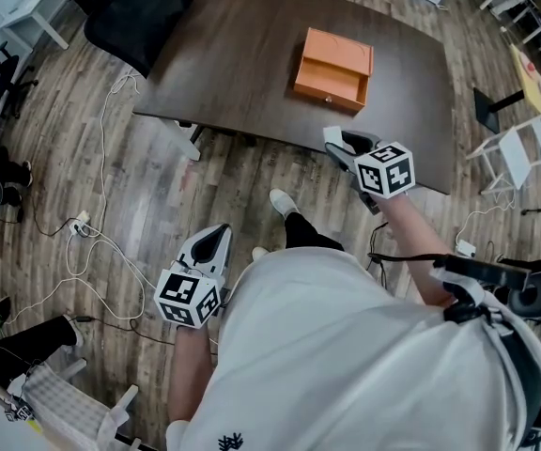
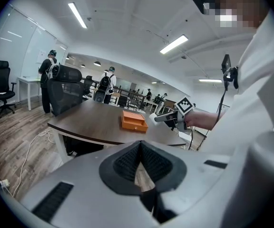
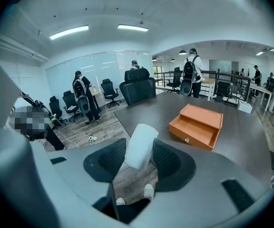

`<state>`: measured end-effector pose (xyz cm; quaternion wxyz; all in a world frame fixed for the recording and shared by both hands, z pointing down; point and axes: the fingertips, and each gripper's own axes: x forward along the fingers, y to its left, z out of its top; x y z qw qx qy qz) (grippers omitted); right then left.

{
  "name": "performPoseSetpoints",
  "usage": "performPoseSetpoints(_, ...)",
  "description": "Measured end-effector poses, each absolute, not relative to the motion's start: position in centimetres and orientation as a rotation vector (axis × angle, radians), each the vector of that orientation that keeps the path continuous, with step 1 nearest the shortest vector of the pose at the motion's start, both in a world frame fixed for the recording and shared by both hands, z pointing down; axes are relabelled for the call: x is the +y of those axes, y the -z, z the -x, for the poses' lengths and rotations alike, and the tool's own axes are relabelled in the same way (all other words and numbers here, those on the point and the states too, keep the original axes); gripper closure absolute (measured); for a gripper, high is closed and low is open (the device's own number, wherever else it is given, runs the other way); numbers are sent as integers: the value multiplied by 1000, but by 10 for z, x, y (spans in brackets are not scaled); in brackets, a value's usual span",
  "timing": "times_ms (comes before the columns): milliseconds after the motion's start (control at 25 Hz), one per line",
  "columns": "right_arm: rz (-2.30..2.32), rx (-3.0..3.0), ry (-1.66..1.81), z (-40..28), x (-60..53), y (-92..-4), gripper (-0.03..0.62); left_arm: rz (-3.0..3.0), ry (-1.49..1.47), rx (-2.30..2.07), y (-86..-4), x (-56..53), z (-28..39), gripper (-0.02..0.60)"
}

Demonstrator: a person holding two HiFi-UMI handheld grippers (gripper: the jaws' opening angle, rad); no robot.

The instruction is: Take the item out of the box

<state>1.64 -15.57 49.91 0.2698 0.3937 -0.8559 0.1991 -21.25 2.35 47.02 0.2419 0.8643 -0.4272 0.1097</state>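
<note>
An orange box (image 1: 332,69) lies on the dark table (image 1: 242,54) with its drawer pulled out; in the right gripper view the box (image 3: 197,126) shows an empty drawer. My right gripper (image 1: 338,145) hovers at the table's near edge, in front of the box, shut on a white rolled item (image 3: 140,145). The same white item (image 1: 332,136) peeks out at its tip in the head view. My left gripper (image 1: 216,237) hangs low over the floor by the person's left side. Its jaws (image 2: 140,144) meet at the tips with nothing between them.
A black office chair (image 1: 139,12) stands at the table's far left corner. Cables (image 1: 111,252) trail over the wood floor at the left. A white rack (image 1: 526,147) stands to the right of the table. Several people (image 3: 82,99) stand in the background.
</note>
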Motion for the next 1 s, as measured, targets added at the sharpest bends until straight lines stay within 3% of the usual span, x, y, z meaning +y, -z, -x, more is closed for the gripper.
performPoseSetpoints(1000, -1067, -2298, -536, -20, -158, -506, 416, -2365, -311, -1151, -476, 22, 208, 571)
